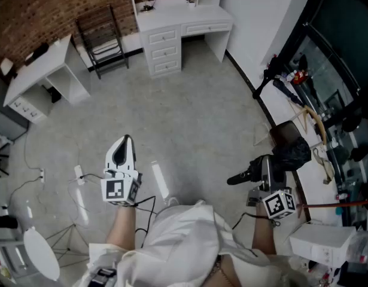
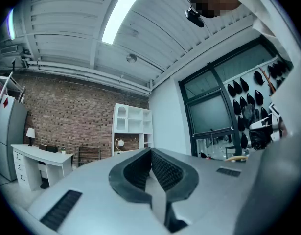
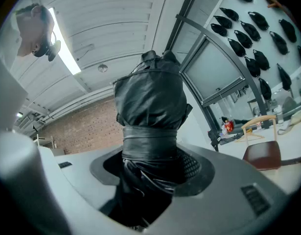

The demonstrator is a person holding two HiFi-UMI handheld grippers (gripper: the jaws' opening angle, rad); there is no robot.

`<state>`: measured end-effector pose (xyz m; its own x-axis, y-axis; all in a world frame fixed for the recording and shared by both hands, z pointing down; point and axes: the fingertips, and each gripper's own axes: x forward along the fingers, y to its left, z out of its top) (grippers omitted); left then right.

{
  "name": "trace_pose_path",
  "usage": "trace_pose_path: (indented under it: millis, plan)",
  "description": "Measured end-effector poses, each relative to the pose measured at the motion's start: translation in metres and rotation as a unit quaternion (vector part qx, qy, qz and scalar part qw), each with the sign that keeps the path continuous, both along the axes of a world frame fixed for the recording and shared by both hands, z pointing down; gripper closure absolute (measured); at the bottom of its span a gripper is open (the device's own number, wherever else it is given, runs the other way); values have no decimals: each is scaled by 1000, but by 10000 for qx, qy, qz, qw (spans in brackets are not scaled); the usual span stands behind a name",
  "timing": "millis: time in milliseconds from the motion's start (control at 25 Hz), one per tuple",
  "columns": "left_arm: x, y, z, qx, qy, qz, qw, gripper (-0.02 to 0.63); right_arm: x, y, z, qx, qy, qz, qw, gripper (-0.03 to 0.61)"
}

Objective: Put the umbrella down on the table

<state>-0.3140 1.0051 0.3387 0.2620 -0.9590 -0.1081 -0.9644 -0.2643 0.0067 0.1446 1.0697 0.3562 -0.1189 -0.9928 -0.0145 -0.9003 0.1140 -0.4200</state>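
A folded black umbrella (image 1: 289, 152) is clamped in my right gripper (image 1: 272, 164), held about level above the floor. Its dark handle end (image 1: 240, 177) sticks out to the left. In the right gripper view the strapped bundle of the umbrella (image 3: 149, 106) rises from between the jaws of the right gripper (image 3: 150, 166), with the pads pressing on it. The white table (image 1: 315, 191) runs along the right, just beyond the umbrella. My left gripper (image 1: 124, 143) hovers over the floor at the left, its jaws shut on nothing (image 2: 151, 153).
A brown chair seat (image 1: 283, 131) stands at the table's near edge, right by the umbrella. Wooden hangers (image 1: 319, 126) and small items lie on the table, with a white box (image 1: 320, 241) at its lower end. White desks (image 1: 172, 24) and a black chair (image 1: 103, 36) stand far off. Cables cross the floor at the left.
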Motion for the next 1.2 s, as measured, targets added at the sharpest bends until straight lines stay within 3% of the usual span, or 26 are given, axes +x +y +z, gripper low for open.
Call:
trace_pose_path:
  millis: [400,600,920,1200]
  plan:
    - [-4,-1,3,-59,-140,108,9998,589,-10,-1,-1,-37,-17,57,10000,316]
    - [-5,-5,-2,45,-130,283,9995,589,-23,-2,-8,30,238,80,9997,313]
    - [-18,-25,-11,182,151,729,9971,589,-68,-11,-13,57,719,301,9969,313]
    - [-15,-35,6,-48,238,1203,9924,589,-87,-14,-8,-7,923,415,9949,313]
